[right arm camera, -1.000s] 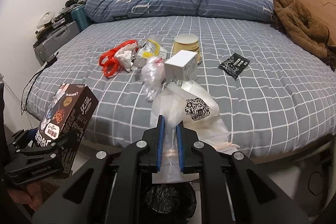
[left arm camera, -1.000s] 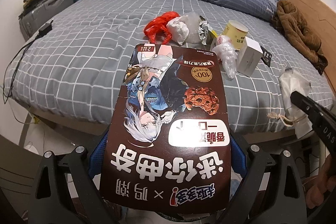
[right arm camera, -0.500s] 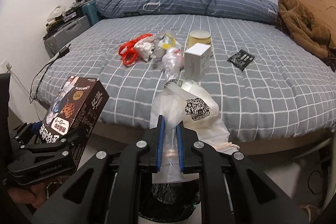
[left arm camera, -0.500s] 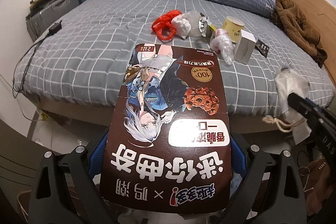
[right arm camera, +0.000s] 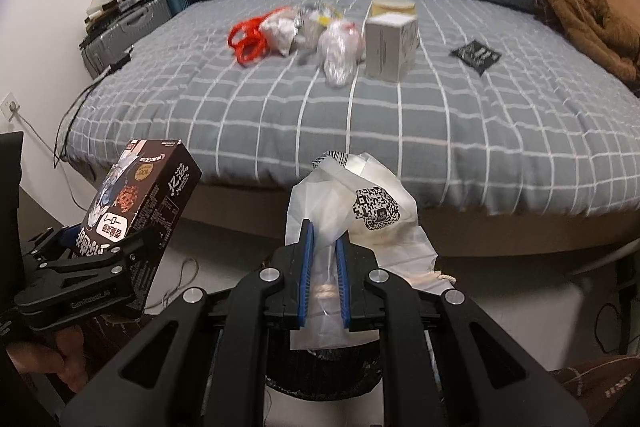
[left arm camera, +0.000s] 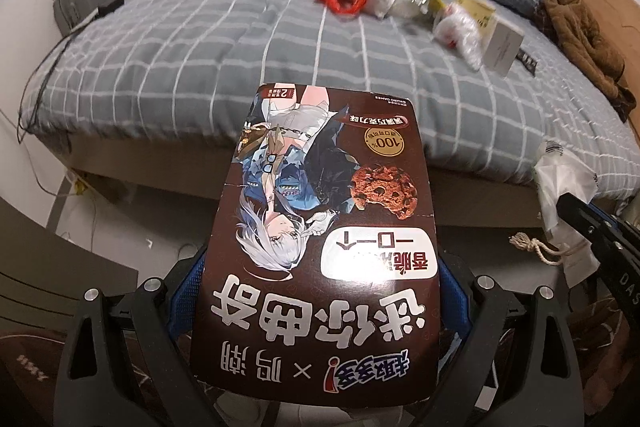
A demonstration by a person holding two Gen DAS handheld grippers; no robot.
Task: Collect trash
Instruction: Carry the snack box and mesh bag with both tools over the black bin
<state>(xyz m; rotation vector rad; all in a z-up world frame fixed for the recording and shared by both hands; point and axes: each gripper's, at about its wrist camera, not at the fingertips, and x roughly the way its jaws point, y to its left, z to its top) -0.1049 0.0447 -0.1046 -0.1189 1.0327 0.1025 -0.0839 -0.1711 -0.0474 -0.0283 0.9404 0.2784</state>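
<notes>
The left tongs point(left arm camera: 320, 291) gripped a cookie box point(left arm camera: 320, 235); the right tongs point(right arm camera: 324, 263) pinched a white bag point(right arm camera: 360, 211) beside it.

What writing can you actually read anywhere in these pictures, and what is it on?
"100%": gold seal on the cookie box, held upside down.
"迷你曲奇": large white letters, same box.
"GenRobot.AI": left gripper.
"DAS", cut off: right gripper.
QR code: white bag.
Black packet: too blurred.

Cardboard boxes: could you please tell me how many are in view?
2. The brown cookie box is clamped in the left gripper off the bed; the white square box stands on the grey checked bed. Others may be hidden.
</notes>
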